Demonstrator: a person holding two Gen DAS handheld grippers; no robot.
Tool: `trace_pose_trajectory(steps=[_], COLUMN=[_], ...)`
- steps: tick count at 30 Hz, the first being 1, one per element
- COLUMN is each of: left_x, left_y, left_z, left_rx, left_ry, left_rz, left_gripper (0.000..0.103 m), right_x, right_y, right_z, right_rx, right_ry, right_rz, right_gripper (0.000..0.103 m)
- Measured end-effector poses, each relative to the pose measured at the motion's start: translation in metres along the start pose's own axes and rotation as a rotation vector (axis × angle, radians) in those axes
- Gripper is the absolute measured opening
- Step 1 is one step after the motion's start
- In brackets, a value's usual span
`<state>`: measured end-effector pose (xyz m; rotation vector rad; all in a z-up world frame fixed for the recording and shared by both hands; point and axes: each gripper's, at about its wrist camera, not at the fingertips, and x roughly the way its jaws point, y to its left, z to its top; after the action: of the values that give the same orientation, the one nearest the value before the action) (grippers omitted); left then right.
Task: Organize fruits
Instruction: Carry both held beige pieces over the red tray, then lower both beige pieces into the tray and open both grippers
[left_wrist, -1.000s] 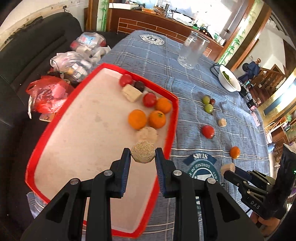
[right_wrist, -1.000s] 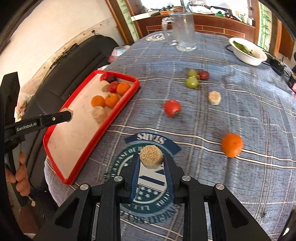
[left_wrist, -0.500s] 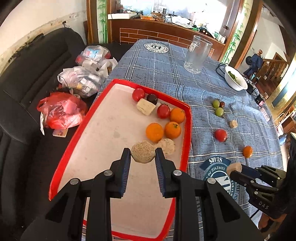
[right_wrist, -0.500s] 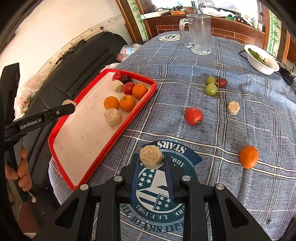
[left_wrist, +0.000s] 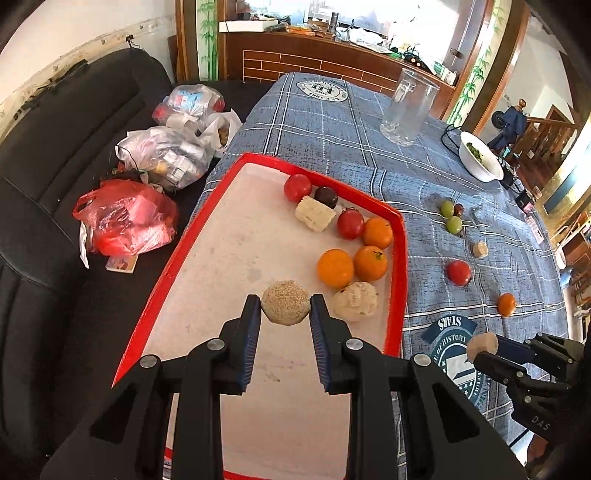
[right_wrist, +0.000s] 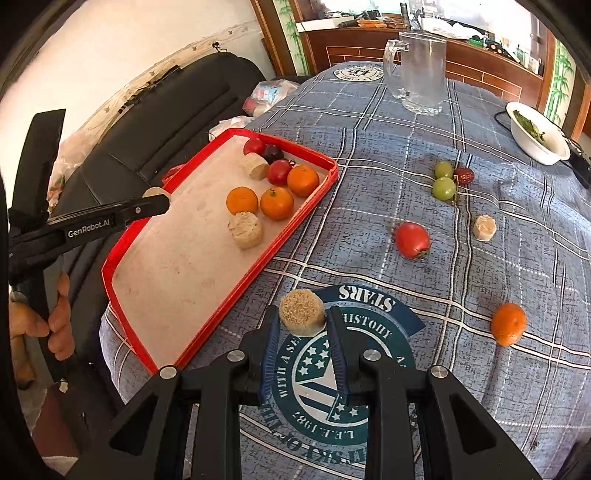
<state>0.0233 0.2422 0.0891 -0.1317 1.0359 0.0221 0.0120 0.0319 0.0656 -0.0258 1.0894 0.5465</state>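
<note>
Tray (left_wrist: 400, 236) now sits farther right in the left wrist view than a second ago; left gripper (left_wrist: 286, 317), angled down, clamps a tan round piece (left_wrist: 286, 302) above it. Three oranges, two tomatoes lie inside.

Right gripper (right_wrist: 303, 325) pinches a tan cylinder (right_wrist: 302, 312) over the tablecloth (right_wrist: 369, 147); two grapes, one tomato, one orange lie far right.

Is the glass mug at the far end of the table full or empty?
Empty, apparently: the glass mug stands upright and no liquid level shows through its cloudy wall.

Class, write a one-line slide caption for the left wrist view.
Left claw grips a tan round piece above the red tray of fruit.
</note>
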Motion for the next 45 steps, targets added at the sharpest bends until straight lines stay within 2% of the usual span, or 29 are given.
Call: trace_pose_trajectory(steps=[34,45], left_x=[0.032,0.05], left_y=[0.035,0.047], left_z=[0.026,0.029], left_rx=[0.022,0.01], left_ry=[0.051,0.085], left_rz=[-0.039,-0.066], left_gripper=[0.025,0.025], right_x=[0.053,0.058], right_y=[0.058,0.066], right_z=[0.041,0.09], right_rx=[-0.012,0.015], right_ry=[0.023,-0.022], right_rz=[0.076,0.093], right_gripper=[0.026,0.026])
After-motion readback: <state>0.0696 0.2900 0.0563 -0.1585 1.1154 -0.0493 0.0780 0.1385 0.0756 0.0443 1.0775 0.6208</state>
